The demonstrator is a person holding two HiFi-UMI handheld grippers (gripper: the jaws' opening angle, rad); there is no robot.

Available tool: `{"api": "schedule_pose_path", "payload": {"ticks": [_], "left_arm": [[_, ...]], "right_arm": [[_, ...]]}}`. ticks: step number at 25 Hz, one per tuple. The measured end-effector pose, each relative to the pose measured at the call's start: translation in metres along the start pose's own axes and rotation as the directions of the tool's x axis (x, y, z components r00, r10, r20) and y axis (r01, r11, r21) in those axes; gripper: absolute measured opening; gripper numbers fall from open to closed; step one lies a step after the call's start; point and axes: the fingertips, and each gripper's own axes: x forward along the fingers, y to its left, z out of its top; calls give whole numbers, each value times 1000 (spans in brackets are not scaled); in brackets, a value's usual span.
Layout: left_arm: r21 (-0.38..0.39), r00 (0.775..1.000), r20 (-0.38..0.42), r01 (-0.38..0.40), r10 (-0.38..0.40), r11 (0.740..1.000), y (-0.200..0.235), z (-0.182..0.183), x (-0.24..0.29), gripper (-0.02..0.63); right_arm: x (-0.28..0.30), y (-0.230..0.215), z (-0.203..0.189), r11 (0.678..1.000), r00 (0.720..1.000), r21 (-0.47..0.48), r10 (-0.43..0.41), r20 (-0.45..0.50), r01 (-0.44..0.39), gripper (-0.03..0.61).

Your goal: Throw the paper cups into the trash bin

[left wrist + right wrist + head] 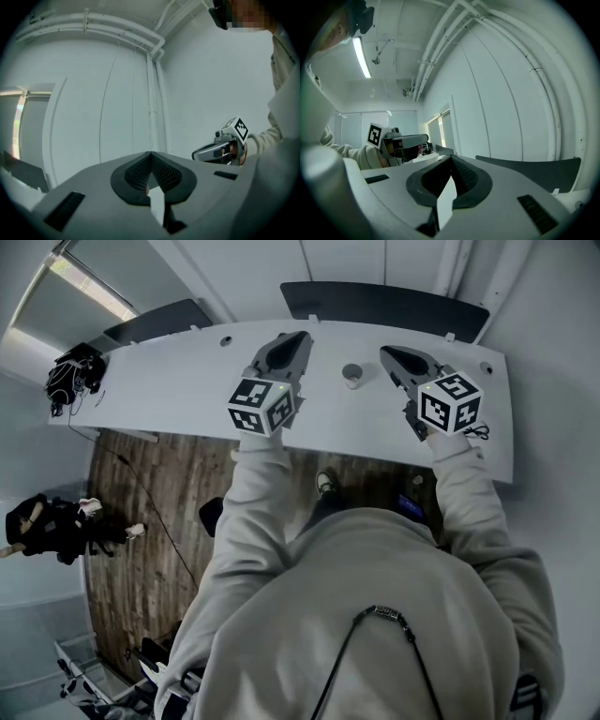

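Left tongs (pixel 300 337) and right tongs (pixel 387 352): both closed, empty, held above the white bench (pixel 178 381). One paper cup (pixel 352 376) stands upright between them, untouched. I judge I'm flanking it before choosing a hand. Trash bin not in view.

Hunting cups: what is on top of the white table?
One paper cup stands on the white table; black tangled gear lies at its left end. Surface under the left hand-held gripper and right hand-held gripper is hidden.
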Motion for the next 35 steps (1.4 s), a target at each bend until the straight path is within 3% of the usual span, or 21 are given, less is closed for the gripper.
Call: {"api": "schedule_pose_path", "payload": {"ticks": [8,16,26,35], "left_arm": [[9,997,2,75,-75,997,67,-24,69,-5],[-39,990,9,144,-144,989,183,-51,138,-5],[-87,986,-17,166,-168,982,228,-68,206,-5],[-86,984,-34,170,-173,982,230,-72,219,-5]], "right_arm": [[79,-59,1,999,999,10,-48,-24,48,17],[201,-110,14,993,992,3,-117,-44,117,17],[248,-177,30,988,985,-6,-157,-67,157,18],[255,-189,26,990,986,-5,-140,-89,140,17]]}}
